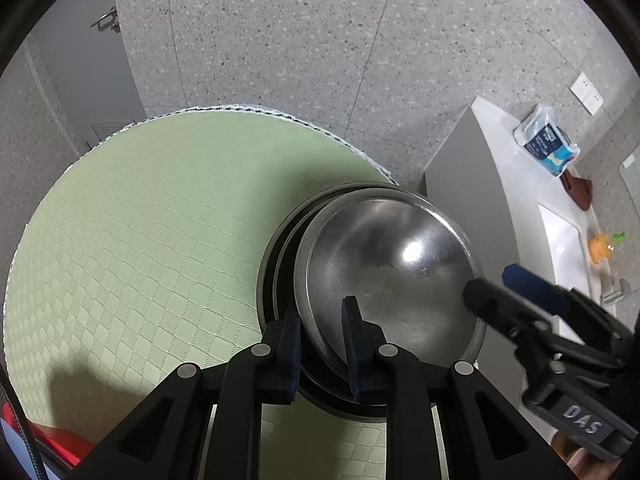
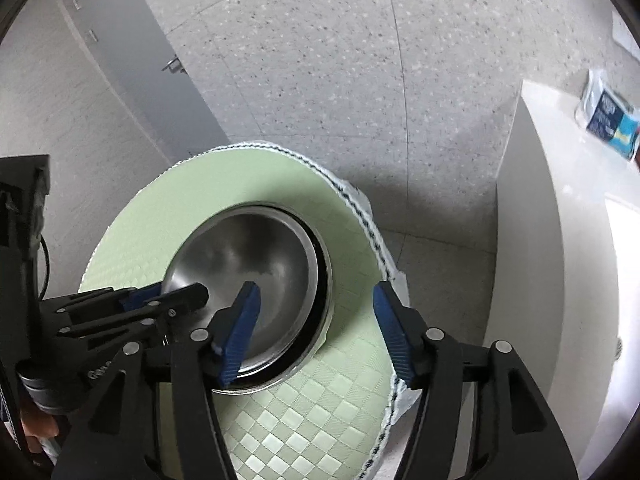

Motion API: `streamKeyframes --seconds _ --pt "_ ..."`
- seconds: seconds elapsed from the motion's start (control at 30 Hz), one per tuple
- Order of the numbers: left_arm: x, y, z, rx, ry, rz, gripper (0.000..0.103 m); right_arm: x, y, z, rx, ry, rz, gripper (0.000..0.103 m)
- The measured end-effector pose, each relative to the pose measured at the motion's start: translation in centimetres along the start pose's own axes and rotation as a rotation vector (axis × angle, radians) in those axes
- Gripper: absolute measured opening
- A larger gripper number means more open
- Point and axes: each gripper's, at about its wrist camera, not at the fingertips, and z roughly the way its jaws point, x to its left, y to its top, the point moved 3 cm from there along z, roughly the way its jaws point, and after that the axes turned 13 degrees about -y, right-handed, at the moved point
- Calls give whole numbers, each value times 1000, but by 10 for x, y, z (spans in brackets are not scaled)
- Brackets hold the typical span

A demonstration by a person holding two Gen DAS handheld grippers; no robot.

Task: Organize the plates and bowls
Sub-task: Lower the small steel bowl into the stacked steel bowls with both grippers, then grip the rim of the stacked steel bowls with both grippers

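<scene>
left hand-held gripper [image 1: 325,344] clamps the steel bowl [image 1: 394,276] rim; right hand-held gripper [image 2: 316,328], marked "das", gapes apart.

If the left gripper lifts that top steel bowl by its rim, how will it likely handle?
The steel bowl looks thin-walled, so probably light and stiff. Its polished, glinting surface suggests the left gripper, pinching only the rim, might let it pivot or slip. It sits nested in the lower bowl, so it may drag that one.
</scene>
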Motion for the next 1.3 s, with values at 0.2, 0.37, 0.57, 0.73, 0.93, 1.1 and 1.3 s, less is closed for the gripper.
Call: streamKeyframes --seconds 0.2,0.37,0.57,0.73,0.93,1.1,1.3 --pt "-3 -2 -4 -7 -5 6 23 0 -10 20 61 23 13 61" --pt "-4 -2 -7 -10 -25 8 32 1 -15 30 89 68 23 61" --pt "-5 -5 -19 -31 -36 11 43 0 -14 33 96 78 24 61" --pt "-5 -12 -34 -71 -26 8 57 2 -16 36 103 83 26 61" --pt "7 -23 -37 -86 8 -56 63 3 -15 35 98 88 29 61" --pt "15 -28 -29 -66 35 -113 65 1 -10 28 73 98 44 62" --pt "16 -22 -16 -39 51 -147 67 -2 -9 30 77 100 58 63"
